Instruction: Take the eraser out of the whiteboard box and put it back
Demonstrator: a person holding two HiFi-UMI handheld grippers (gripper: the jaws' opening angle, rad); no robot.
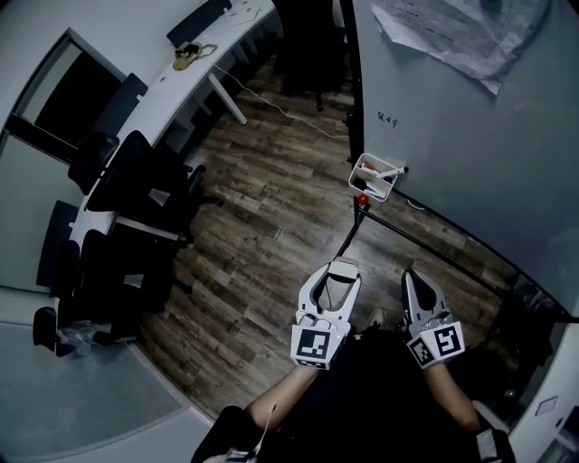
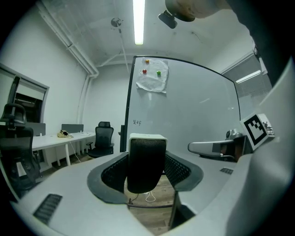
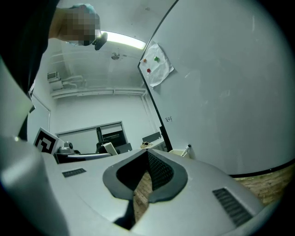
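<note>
The eraser (image 1: 343, 268), a block with a white back and black felt, stands upright between the jaws of my left gripper (image 1: 341, 280), which is shut on it. In the left gripper view the eraser (image 2: 146, 168) fills the gap of that gripper (image 2: 147, 154). The white whiteboard box (image 1: 374, 177) hangs on the board's lower edge ahead, with a marker (image 1: 391, 171) in it, well beyond both grippers. My right gripper (image 1: 409, 280) hangs beside the left one, jaws closed to a point with nothing in them. In the right gripper view the box (image 3: 178, 152) shows past the shut gripper (image 3: 148, 154).
The whiteboard (image 1: 470, 136) on a black frame stands to the right, with a sheet of paper (image 1: 452, 27) pinned high up. A long white desk (image 1: 185, 77) and several black office chairs (image 1: 136, 181) line the left side. Wood floor (image 1: 271, 208) lies between.
</note>
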